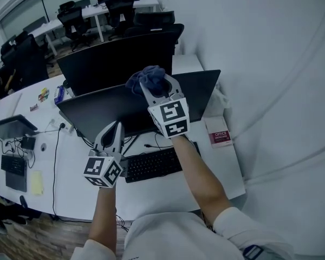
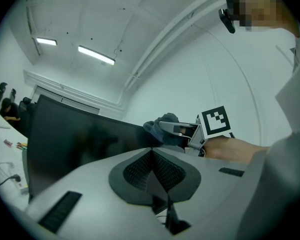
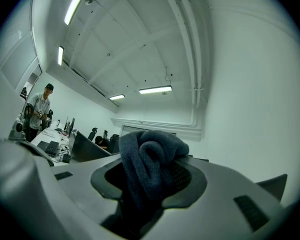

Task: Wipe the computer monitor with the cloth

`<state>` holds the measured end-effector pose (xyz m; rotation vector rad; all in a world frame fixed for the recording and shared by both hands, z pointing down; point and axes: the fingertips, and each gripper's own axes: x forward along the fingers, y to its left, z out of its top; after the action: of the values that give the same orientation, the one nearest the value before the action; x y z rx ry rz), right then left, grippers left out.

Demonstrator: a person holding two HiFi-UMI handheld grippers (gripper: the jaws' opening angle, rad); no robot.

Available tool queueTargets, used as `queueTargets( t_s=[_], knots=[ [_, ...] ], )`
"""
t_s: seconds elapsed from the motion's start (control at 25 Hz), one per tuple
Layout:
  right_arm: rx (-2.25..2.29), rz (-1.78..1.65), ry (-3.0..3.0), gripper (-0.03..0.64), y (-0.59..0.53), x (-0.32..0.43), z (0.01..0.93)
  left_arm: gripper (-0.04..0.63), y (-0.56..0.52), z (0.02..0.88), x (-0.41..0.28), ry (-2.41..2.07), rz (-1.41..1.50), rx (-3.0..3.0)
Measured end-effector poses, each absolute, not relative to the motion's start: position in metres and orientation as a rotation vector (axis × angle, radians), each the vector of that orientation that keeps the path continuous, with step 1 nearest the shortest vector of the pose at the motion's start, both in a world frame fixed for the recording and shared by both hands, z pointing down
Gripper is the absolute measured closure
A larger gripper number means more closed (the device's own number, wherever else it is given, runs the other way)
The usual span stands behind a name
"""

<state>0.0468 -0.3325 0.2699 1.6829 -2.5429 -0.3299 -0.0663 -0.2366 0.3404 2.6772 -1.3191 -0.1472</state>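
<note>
1. Computer monitor point(image 1: 124, 112): black, screen dark, standing on a white counter point(image 1: 216, 180).
2. Cloth point(image 1: 148, 78): dark blue, knitted, bunched into a wad. It sits at the monitor's top edge, near the middle. Whether it presses on the monitor cannot be told.
3. Right tongs point(image 1: 151, 85): clamped on the cloth, which fills the space between the jaws in the right gripper view. Held over the monitor's upper part.
4. Left tongs point(image 1: 115, 128): jaws together with nothing between them, low in front of the monitor's bottom edge.
5. Keyboard point(image 1: 151, 165): black, on the counter in front of the monitor.
6. Red-and-white box point(image 1: 220, 137): just beside the monitor's right end.
7. Second monitor point(image 1: 116, 58): black, directly behind the monitor.
</note>
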Motion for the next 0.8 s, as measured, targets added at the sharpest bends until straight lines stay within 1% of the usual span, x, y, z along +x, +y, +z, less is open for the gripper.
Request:
queueTargets(
  t_s=[0.56,0.8],
  knots=[
    [1.735,-0.369,-2.493,0.443,-0.333,0.144,0.271,0.584,-0.250,0.342,0.033,-1.215,-0.151,2.738],
    [1.816,-0.355,-2.445,0.442,-0.331,0.198,0.271,0.584,-0.252,0.343,0.065,-1.168,-0.144,2.761]
  ],
)
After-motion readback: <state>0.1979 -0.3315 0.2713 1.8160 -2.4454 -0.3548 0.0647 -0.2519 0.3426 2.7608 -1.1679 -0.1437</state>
